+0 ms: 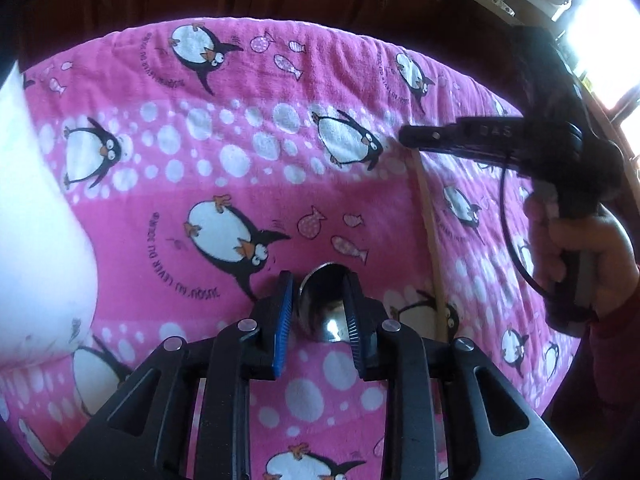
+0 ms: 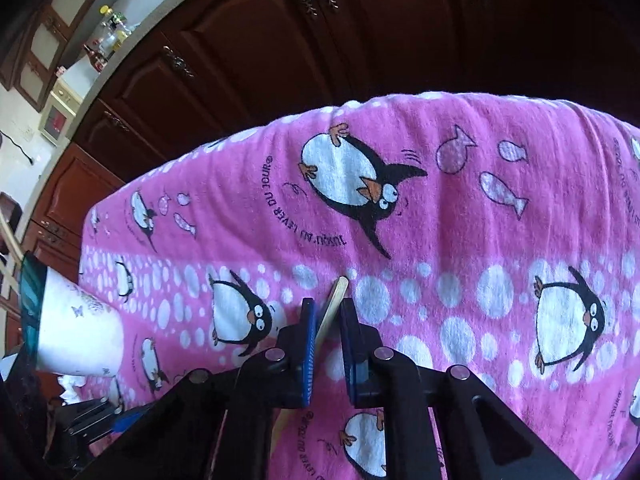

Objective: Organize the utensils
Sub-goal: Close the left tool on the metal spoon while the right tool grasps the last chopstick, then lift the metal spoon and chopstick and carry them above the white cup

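- Table's left edge: white cup [image 2: 78,332] stands as the 1 upright obstacle.
- Middle of pink towel [image 1: 248,184]: flat, open passage.
- Right side: wooden stick [image 1: 430,240] and right gripper [image 1: 404,135] block passage.

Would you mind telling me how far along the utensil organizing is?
Nothing looks stowed yet. In hand: the left gripper holds a metal spoon, and the right gripper holds a wooden stick, both above the pink towel. Left: probably dropping both into the white cup.

One spoon [image 1: 322,308], one wooden stick [image 2: 333,308], one cup [image 2: 78,334].
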Demonstrator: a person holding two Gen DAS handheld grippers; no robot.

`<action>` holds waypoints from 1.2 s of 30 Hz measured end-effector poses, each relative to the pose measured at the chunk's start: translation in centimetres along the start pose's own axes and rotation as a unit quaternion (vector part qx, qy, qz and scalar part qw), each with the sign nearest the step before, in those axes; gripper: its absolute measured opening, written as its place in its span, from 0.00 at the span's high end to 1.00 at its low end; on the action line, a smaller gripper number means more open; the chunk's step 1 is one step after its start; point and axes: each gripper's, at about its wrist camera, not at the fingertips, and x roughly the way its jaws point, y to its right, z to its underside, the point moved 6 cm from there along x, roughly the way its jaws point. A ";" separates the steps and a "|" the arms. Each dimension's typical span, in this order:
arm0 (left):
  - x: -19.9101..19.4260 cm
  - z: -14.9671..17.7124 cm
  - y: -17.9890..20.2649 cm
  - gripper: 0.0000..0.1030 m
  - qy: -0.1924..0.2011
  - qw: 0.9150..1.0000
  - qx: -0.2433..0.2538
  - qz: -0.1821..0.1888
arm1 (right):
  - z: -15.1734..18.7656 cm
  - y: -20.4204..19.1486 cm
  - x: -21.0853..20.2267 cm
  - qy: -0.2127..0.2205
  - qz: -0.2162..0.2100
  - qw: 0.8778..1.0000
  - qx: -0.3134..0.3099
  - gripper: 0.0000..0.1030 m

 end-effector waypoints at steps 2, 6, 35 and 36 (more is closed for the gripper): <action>0.1 0.0 0.1 0.90 0.002 1.000 -0.002 0.001 | 0.2 0.0 -1.0 0.006 -0.010 1.000 -0.004 0.91; -1.5 0.5 0.5 0.97 0.016 1.000 0.002 -0.001 | 1.0 -0.8 -4.1 0.031 -0.027 0.999 -0.022 0.92; -21.6 3.5 -0.7 0.98 0.184 0.980 0.004 -0.079 | 4.9 -14.4 -23.2 0.186 -0.091 0.966 -0.156 0.95; -22.0 3.6 -0.9 0.98 0.188 0.979 0.002 -0.083 | 4.9 -15.0 -23.5 0.188 -0.094 0.965 -0.160 0.95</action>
